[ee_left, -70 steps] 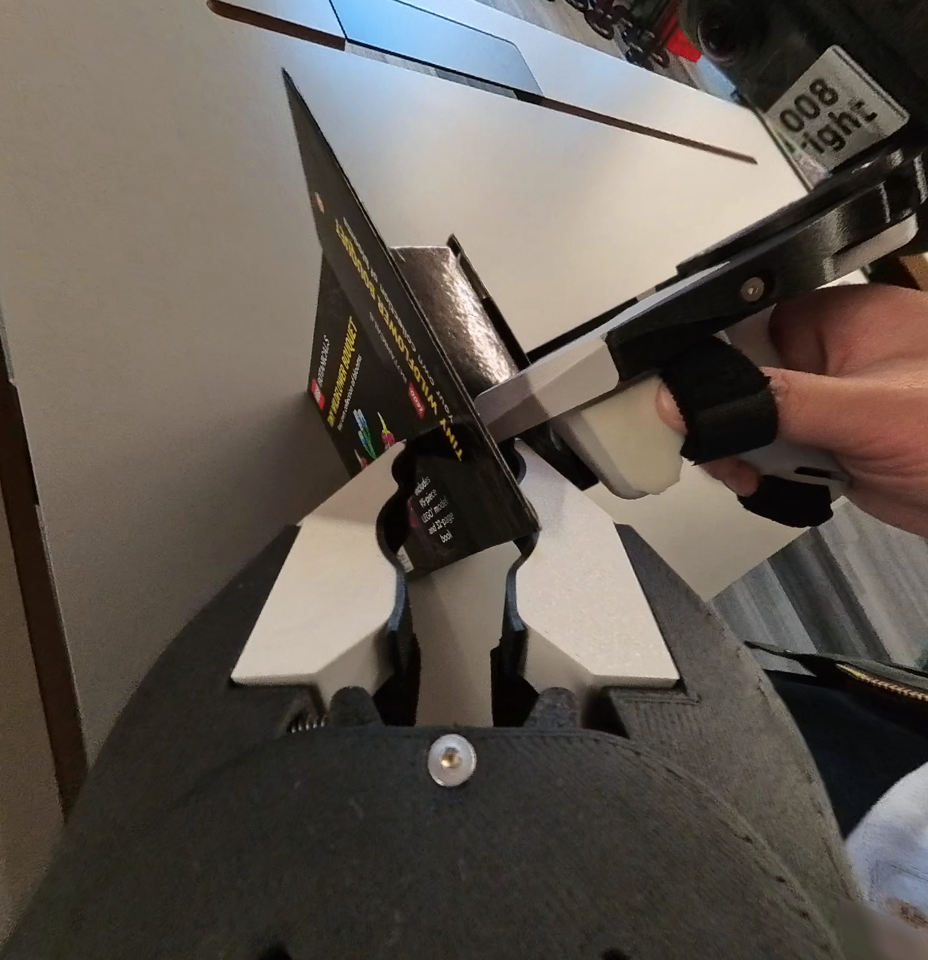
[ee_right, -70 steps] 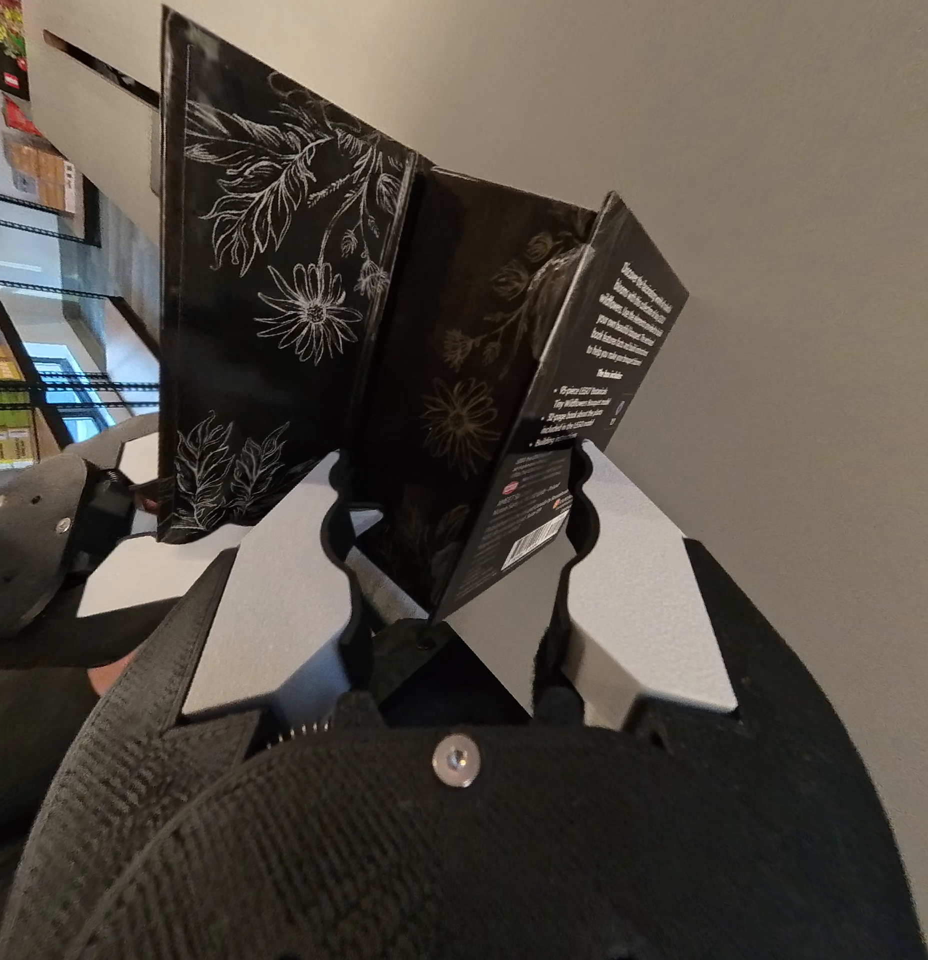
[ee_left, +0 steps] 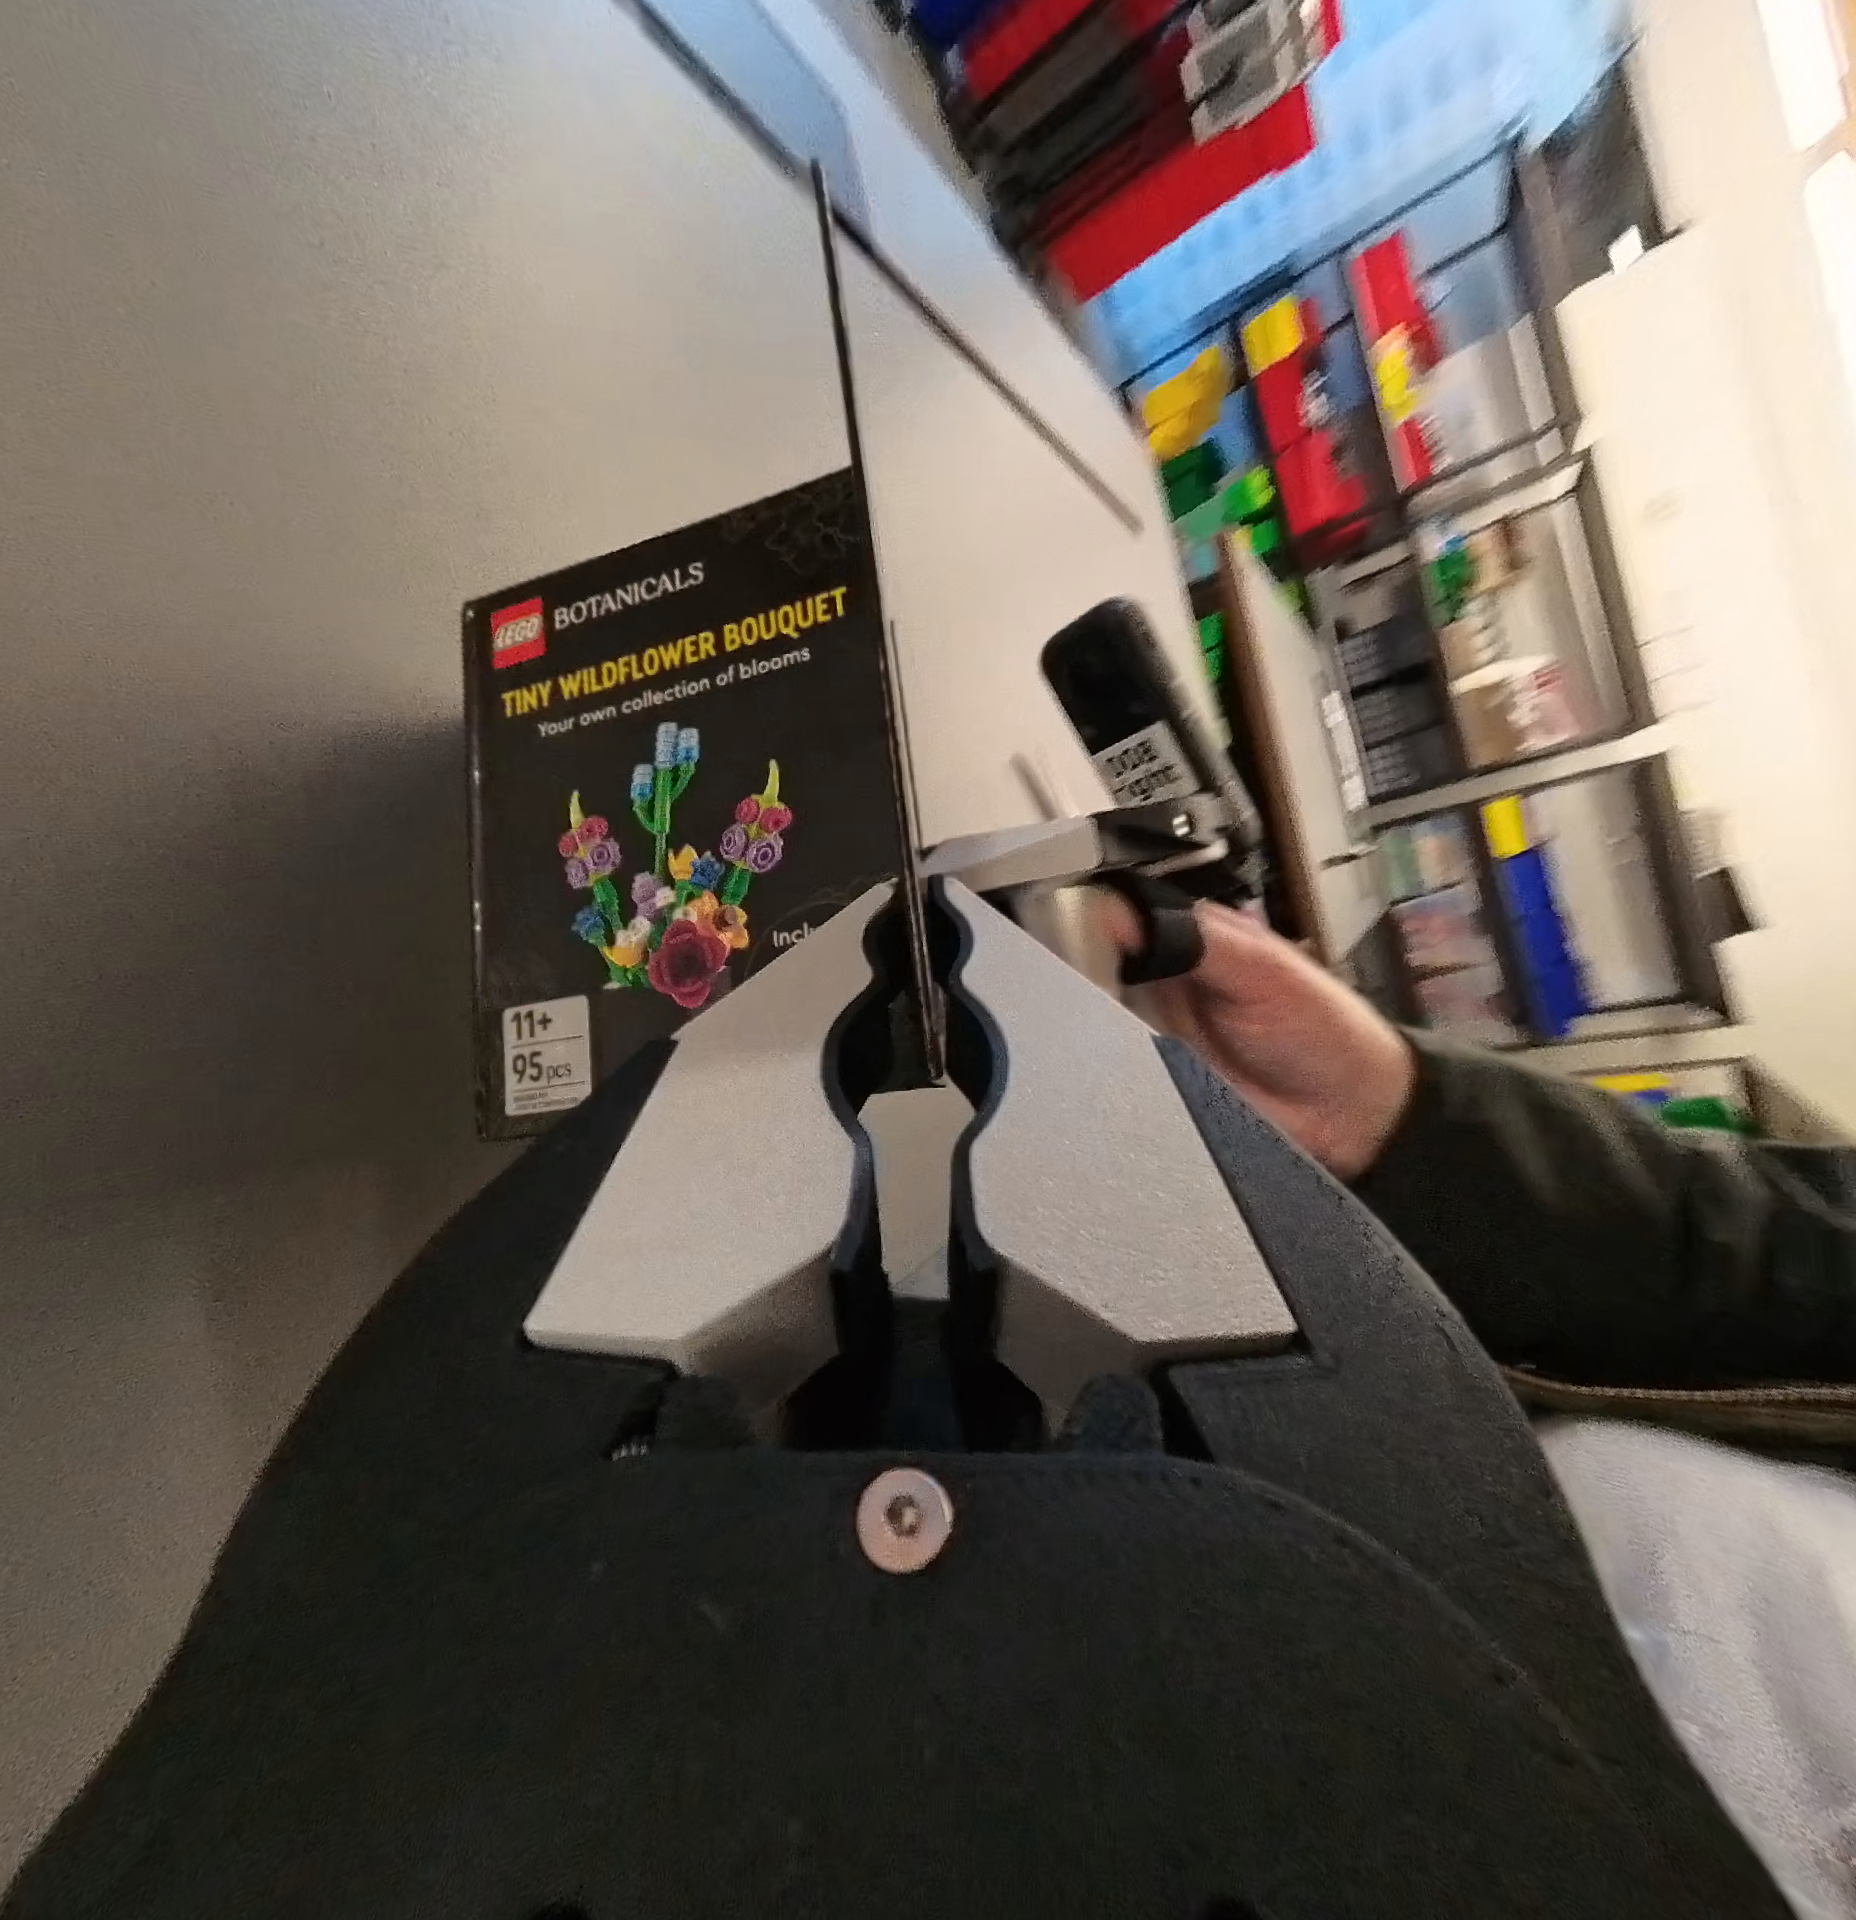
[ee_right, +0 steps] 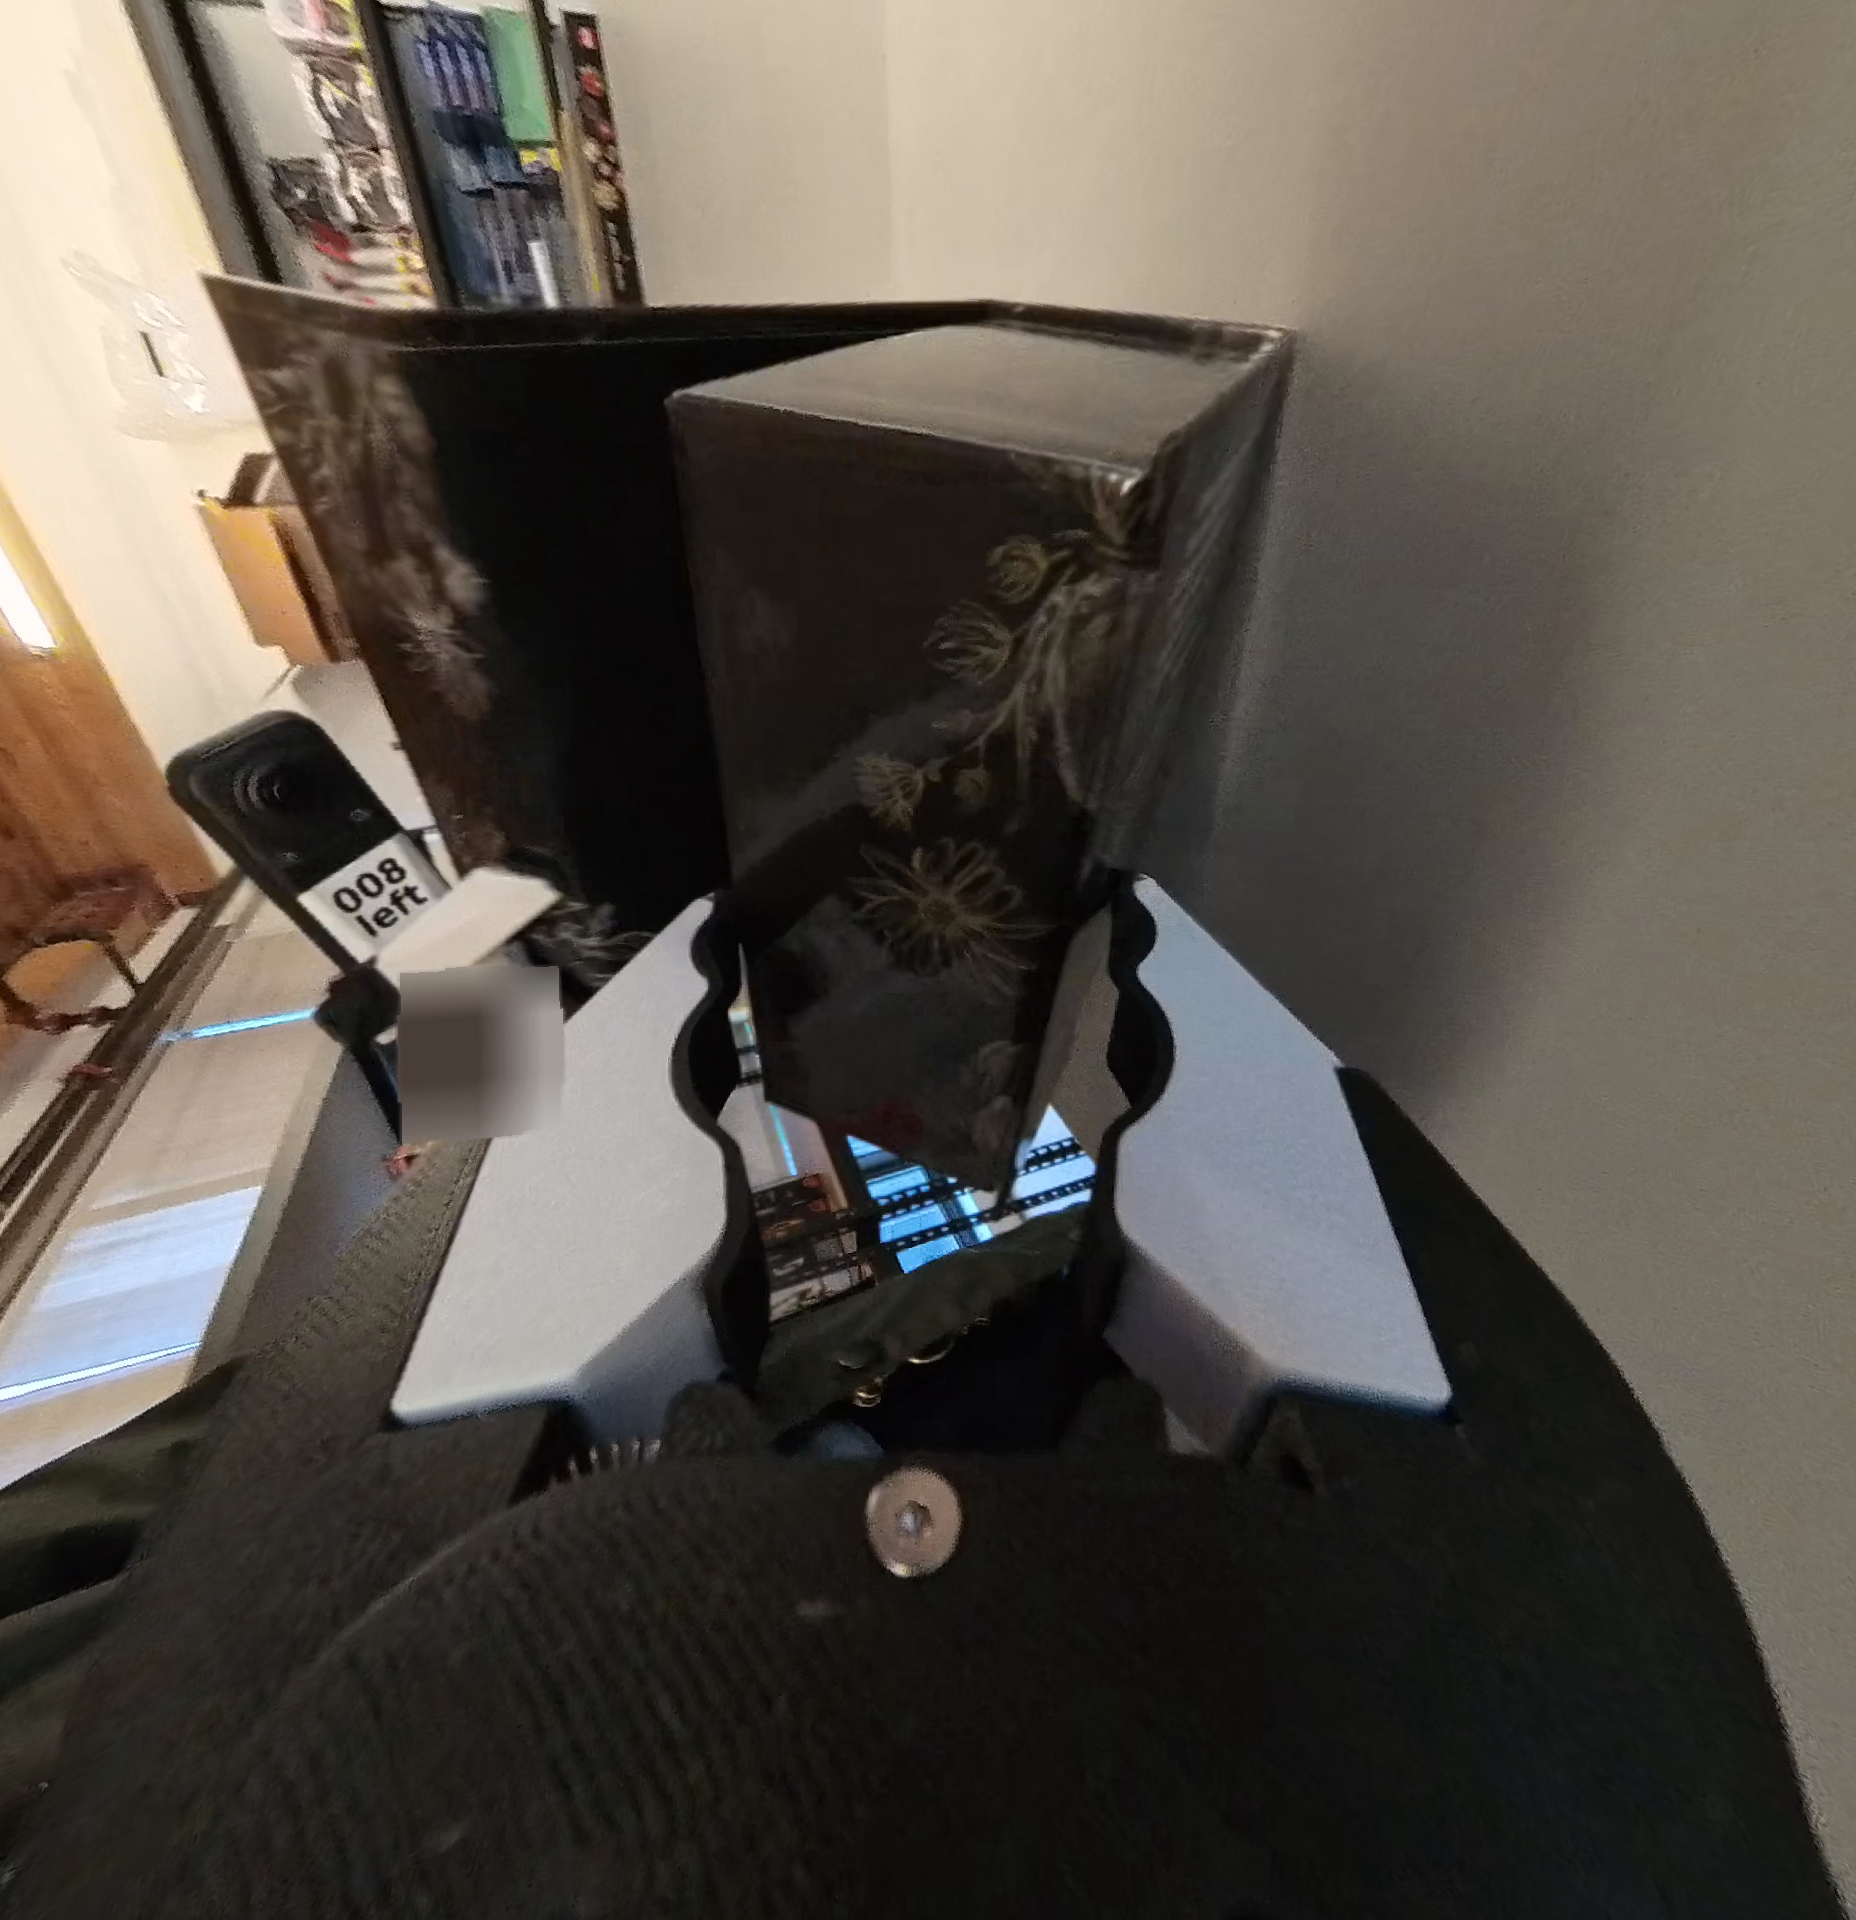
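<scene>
**A:** Left gripper (ee_left: 919, 914) in our left wrist view is pinched tight on the thin black flap (ee_left: 908, 831) of the box; we see that flap edge-on between the grey fingertips (ee_left: 799, 997). Its printed flower panel (ee_left: 675, 800) sits just left of it, and the right gripper (ee_left: 1017, 857) pokes in from the right, held by a hand (ee_left: 1267, 1039).

**B:** Yep, and in our right wrist view the right gripper (ee_right: 919, 997) is clamped around the narrow black box (ee_right: 924, 727), flap (ee_right: 550, 582) swung out left, grey wall (ee_right: 1578, 520) behind.
</scene>
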